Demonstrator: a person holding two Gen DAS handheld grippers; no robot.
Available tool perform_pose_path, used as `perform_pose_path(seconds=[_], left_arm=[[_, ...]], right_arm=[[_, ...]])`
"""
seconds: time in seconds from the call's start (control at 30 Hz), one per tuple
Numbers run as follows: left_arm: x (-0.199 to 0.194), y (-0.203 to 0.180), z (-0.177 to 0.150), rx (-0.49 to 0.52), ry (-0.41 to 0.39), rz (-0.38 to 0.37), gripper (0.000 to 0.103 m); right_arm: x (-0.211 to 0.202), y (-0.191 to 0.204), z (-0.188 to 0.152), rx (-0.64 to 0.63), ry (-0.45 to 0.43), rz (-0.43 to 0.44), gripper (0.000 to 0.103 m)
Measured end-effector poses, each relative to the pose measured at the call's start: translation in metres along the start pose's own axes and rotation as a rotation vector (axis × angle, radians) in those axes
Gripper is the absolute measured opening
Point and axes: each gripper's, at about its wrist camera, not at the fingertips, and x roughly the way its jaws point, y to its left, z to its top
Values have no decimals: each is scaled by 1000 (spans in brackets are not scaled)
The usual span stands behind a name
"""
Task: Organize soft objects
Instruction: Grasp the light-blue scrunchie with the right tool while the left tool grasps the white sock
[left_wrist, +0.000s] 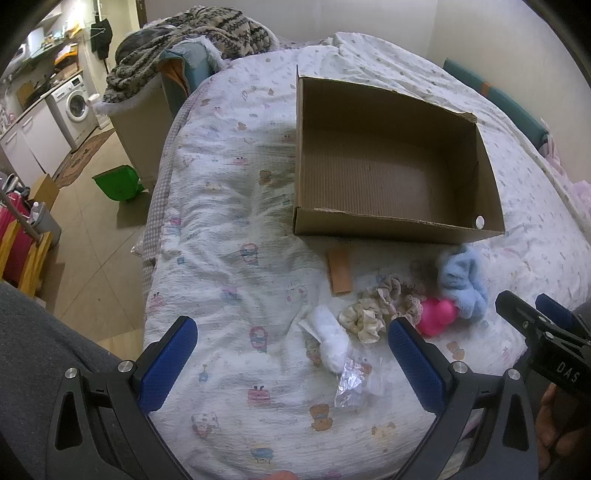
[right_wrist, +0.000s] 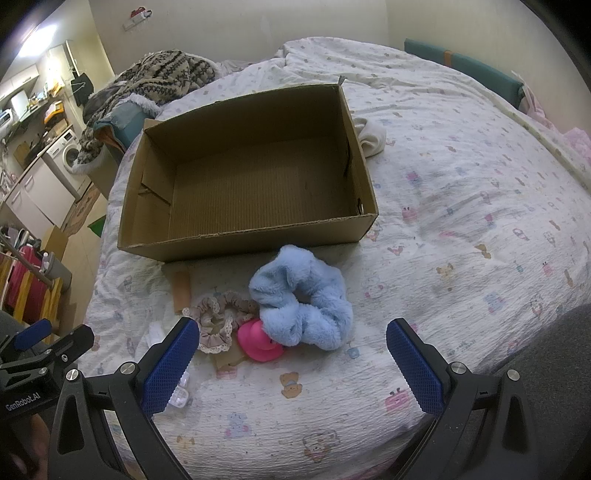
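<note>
On the printed bedspread (left_wrist: 229, 229), our left gripper (left_wrist: 291, 354) hovers released above a white bundle (left_wrist: 330, 341); cream scrunchies (left_wrist: 364, 319), pink duck (right_wrist: 258, 341) and blue scrunchie (right_wrist: 301, 299) lie before the cardboard box (right_wrist: 240, 242); our right gripper (right_wrist: 293, 363) gapes, holding nothing.

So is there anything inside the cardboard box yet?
No, the cardboard box shows only its bare floor; the blue scrunchie lies on the bed outside it.

Cloth, card and plastic on the bed

We see a matt corrugated cardboard box (right_wrist: 251, 192) on a crinkled printed cotton cover (right_wrist: 461, 221), a fluffy blue plush scrunchie (right_wrist: 303, 299), a lace-edged fabric scrunchie (right_wrist: 218, 325), a glossy pink plastic duck (right_wrist: 258, 341), and crinkly clear plastic wrap (left_wrist: 349, 382).
</note>
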Motion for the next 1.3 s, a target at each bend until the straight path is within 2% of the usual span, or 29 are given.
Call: perform_pose_path(seconds=[0.17,0.33,0.37,0.47,0.63,0.8,0.83,0.9,0.97,1.0,1.07,1.17,1.3], left_arm=[[2,2,-1,-1,6,-2,103],[6,7,1,-28,31,-1,103],[6,8,1,-32,33,-1,103],[5,8,2,-41,34,-3,103],[8,14,4,-62,56,-3,103],[20,21,11,-86,116,6,103],[22,22,13,-88,125,2,103],[27,24,18,-97,147,-6,103],[33,28,23,-115,167,-9,103],[36,30,25,-127,175,-12,103],[43,33,30,-152,199,-17,101],[53,35,34,-171,231,-37,91],[63,36,34,-199,268,-65,81]], right_arm=[[4,-3,0,17,15,14,103],[16,-15,21,56,31,0,103],[24,-18,26,68,55,2,103],[61,-19,38,63,210,23,103],[111,-15,38,39,369,-22,103],[141,-20,24,29,440,-40,101],[144,-22,21,26,454,-43,91],[143,-23,17,21,453,-44,83],[137,-23,15,10,439,-39,62],[132,-24,14,7,432,-31,57],[124,-27,9,21,423,-6,34],[103,-35,4,61,407,45,25],[64,-39,6,66,344,117,22]])
